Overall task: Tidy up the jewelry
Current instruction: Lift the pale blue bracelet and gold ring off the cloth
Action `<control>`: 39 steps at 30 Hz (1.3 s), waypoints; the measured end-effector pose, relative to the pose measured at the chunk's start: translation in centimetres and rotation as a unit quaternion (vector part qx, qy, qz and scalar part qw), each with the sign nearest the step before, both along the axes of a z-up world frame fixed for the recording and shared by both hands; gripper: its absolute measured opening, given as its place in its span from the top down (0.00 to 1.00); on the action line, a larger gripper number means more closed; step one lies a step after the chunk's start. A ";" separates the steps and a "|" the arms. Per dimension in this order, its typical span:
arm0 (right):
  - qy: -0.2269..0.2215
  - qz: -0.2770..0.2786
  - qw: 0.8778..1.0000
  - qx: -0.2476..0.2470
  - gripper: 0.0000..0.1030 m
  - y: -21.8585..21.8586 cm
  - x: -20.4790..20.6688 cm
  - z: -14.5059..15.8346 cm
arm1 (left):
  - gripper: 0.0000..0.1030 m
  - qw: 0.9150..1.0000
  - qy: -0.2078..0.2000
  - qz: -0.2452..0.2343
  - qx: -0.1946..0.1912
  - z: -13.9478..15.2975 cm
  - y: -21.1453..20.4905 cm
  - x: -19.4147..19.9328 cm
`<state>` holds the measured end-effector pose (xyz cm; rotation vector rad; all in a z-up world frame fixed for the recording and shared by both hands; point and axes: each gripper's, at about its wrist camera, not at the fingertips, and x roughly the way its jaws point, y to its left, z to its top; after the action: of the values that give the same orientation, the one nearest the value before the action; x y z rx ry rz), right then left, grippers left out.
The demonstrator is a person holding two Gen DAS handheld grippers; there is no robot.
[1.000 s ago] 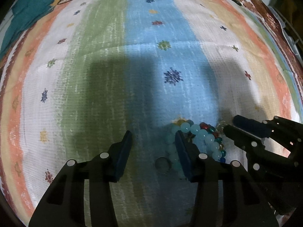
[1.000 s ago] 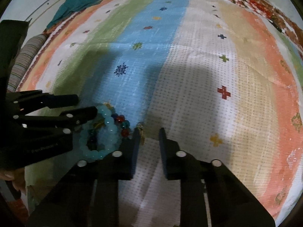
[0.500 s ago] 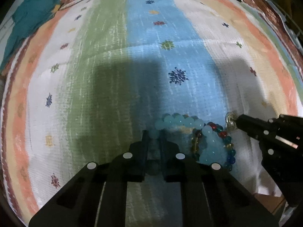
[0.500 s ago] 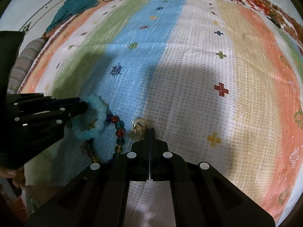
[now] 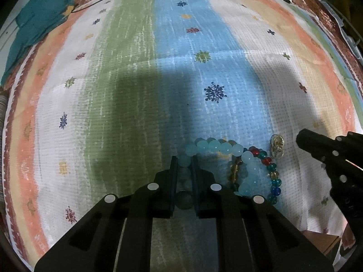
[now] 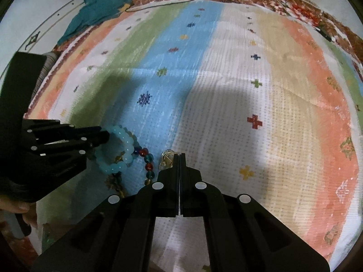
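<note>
While the left gripper (image 5: 184, 162) pinches the pale blue bracelet (image 5: 217, 147) on the striped cloth (image 5: 127, 86), it should lift slowly, because the multicolour bracelet (image 5: 270, 170) overlaps it. Just right of that, the right gripper (image 6: 179, 158), pressed together, touches the gold earring (image 6: 166, 157); whether it grips it, I cannot tell.

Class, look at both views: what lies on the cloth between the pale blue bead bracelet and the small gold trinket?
The multicoloured bead strand curves between pale blue bracelet and gold trinket, in both views.
</note>
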<state>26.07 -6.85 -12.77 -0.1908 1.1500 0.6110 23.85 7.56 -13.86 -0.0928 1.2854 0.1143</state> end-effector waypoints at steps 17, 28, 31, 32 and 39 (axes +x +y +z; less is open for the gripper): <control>0.012 0.000 1.000 0.006 0.99 0.2 0.0 0.3 | 0.89 1.000 -0.008 0.001 -0.007 1.1 0.3 -0.1; 0.030 0.004 1.000 -0.001 0.74 1.0 0.8 -1.3 | 0.89 1.000 0.002 0.005 -0.011 0.3 0.9 -0.1; 0.026 0.014 1.000 0.007 0.63 1.7 0.7 -0.9 | 0.89 1.000 0.004 0.003 -0.010 0.2 0.9 -0.1; 0.025 0.016 1.000 0.004 0.63 1.8 0.7 -0.9 | 0.89 1.000 0.005 0.004 -0.010 0.1 0.9 -0.1; 0.033 0.017 0.999 -0.015 0.63 2.0 1.2 -2.0 | 0.89 1.000 0.007 0.004 -0.008 -0.3 0.7 0.1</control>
<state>27.28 -4.85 -14.81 -0.2162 1.2227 0.6343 23.99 8.25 -14.18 -0.1099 1.3009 0.1121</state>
